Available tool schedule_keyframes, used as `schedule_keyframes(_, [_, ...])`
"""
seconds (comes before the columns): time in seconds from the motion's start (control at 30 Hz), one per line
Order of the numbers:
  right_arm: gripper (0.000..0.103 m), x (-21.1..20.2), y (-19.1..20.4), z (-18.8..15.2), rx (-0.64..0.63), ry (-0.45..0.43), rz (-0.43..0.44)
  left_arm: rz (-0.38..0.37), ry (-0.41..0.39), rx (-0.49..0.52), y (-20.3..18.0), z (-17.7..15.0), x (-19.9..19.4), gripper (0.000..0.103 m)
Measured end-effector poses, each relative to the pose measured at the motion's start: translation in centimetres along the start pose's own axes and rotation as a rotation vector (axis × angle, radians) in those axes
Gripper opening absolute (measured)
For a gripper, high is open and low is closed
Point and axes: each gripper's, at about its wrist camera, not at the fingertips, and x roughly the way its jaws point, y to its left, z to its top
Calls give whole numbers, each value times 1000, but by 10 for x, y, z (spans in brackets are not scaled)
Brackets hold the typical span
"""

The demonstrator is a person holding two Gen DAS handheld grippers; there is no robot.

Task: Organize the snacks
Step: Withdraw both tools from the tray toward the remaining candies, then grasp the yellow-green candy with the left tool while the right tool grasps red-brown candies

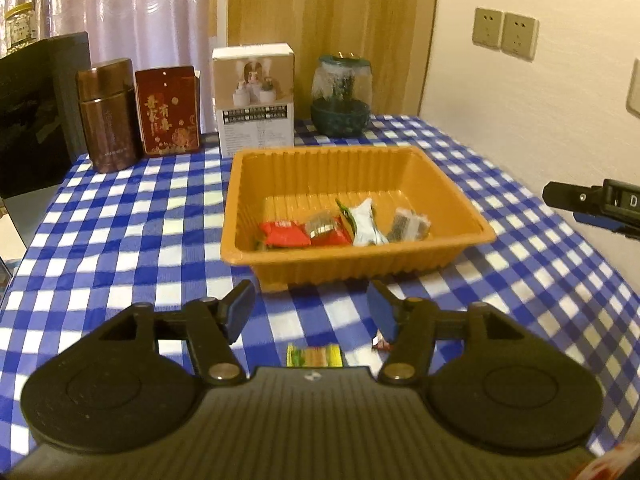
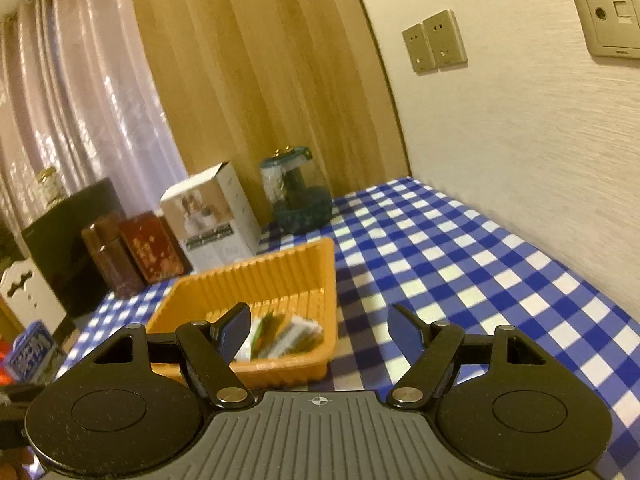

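Snacks [image 1: 344, 226] in tray [image 1: 476, 232]; boxes [image 1: 254, 100] behind it

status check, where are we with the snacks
Left tool open, right tool open, both empty. Several snacks in orange tray. Green packet and a candy left on tablecloth. Nothing blocking.

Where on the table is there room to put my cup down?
Free: checked cloth left of the orange tray, in front of the brown tin, and cloth between tray and wall. Crowded: the back row of boxes, and by the left gripper, where snack packets lie.
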Motion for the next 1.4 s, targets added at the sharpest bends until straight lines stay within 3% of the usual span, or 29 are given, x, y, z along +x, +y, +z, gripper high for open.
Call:
schedule_keyframes(0.3, [75,1,-3,-37,-162,190,87,-42,43,97,-2,-35,-12,62])
schedule_keyframes(0.43, [75,4,-1,-51,-272,222,120,-63,83,155,1,-51,-7,62])
schedule_keyframes(0.67, [75,22,13,-63,-411,263,204,-75,98,160,7,-52,0,62])
schedule_keyframes(1.03, [75,55,29,-76,-554,319,253,-120,177,315,18,-54,31,62])
schedule_keyframes(1.17, [62,70,35,-77,-594,344,267,-128,177,378,20,-54,42,62])
schedule_keyframes(1.4, [54,89,40,-81,-654,370,264,-143,173,393,24,-49,59,62])
